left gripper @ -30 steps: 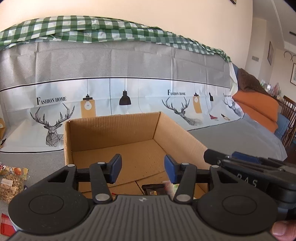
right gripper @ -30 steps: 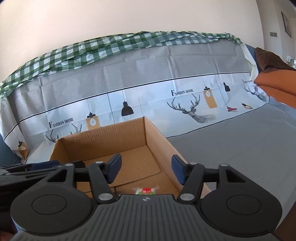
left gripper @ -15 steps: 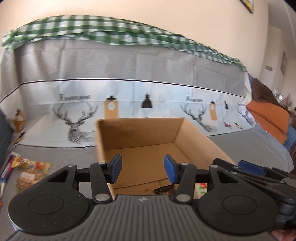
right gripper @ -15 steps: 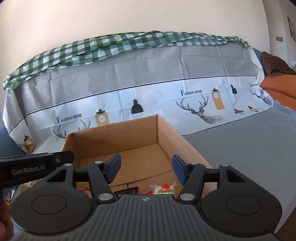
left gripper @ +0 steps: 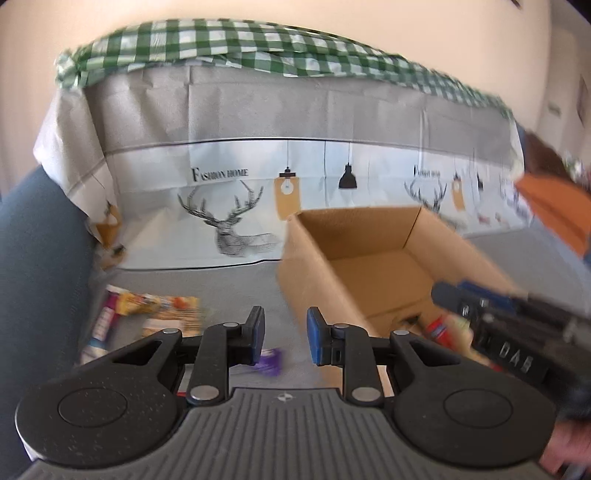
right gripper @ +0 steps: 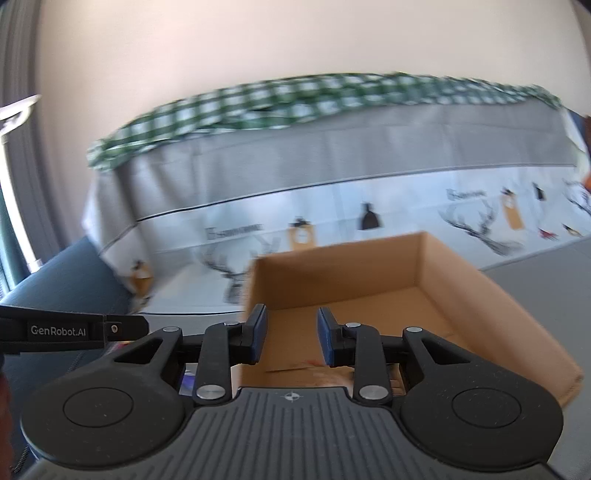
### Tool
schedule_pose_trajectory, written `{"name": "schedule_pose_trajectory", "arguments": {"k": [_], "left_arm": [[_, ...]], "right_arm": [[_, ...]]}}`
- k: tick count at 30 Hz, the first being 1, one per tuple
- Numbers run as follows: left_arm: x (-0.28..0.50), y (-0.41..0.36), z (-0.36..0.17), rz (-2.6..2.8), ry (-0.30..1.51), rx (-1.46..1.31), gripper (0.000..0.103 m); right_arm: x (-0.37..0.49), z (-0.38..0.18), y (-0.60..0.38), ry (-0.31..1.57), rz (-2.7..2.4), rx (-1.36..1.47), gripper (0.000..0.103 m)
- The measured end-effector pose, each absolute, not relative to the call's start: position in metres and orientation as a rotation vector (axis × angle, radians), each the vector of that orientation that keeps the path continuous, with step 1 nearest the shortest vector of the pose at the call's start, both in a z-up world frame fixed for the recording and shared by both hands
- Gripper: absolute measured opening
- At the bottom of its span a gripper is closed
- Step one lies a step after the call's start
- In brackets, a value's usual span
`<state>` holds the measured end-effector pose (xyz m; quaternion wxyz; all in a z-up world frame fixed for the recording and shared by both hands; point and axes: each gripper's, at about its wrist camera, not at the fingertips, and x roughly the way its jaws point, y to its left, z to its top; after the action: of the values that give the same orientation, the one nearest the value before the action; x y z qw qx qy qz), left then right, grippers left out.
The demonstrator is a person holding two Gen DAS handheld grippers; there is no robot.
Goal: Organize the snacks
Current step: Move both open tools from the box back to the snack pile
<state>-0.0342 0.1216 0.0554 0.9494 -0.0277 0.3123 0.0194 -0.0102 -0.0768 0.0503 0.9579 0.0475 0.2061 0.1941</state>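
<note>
"fashion home" on printed cloth (left gripper: 236, 192), "genrobot.ai" on left gripper (right gripper: 59, 330)

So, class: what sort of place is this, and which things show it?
Probably a home living room: a sofa draped in a grey deer-print cover with a green checked cloth on top, orange cushions, and an open brown cardboard box on the seat.

Soft daylight fills both views; the wall (left gripper: 295, 14) looks warm and evenly lit, with no hard glare. Shadows are faint, mostly inside the box (left gripper: 373, 258), whose near wall shades its floor. Motion blur smears both pictures, worse in the right wrist view, where the checked cloth (right gripper: 295, 99) and the deer print (right gripper: 476, 229) streak sideways. In the left wrist view the snacks (left gripper: 155, 314) at the cover's left edge are blurred past reading. Fisheye distortion bows straight lines, and the corners go black.
</note>
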Motion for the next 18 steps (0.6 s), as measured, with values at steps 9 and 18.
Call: {"name": "schedule_pose_trajectory", "arguments": {"k": [9,18], "left_arm": [[-0.060,0.191,0.014,0.150,0.667,-0.184,0.027],[-0.042,0.236,-0.008,0.243,0.771,-0.414,0.028]], "right_arm": [[-0.030,0.036,-0.018,0.492,0.593,0.005,0.031],[-0.024,0.009,0.031,0.602,0.643,-0.077,0.032]]}}
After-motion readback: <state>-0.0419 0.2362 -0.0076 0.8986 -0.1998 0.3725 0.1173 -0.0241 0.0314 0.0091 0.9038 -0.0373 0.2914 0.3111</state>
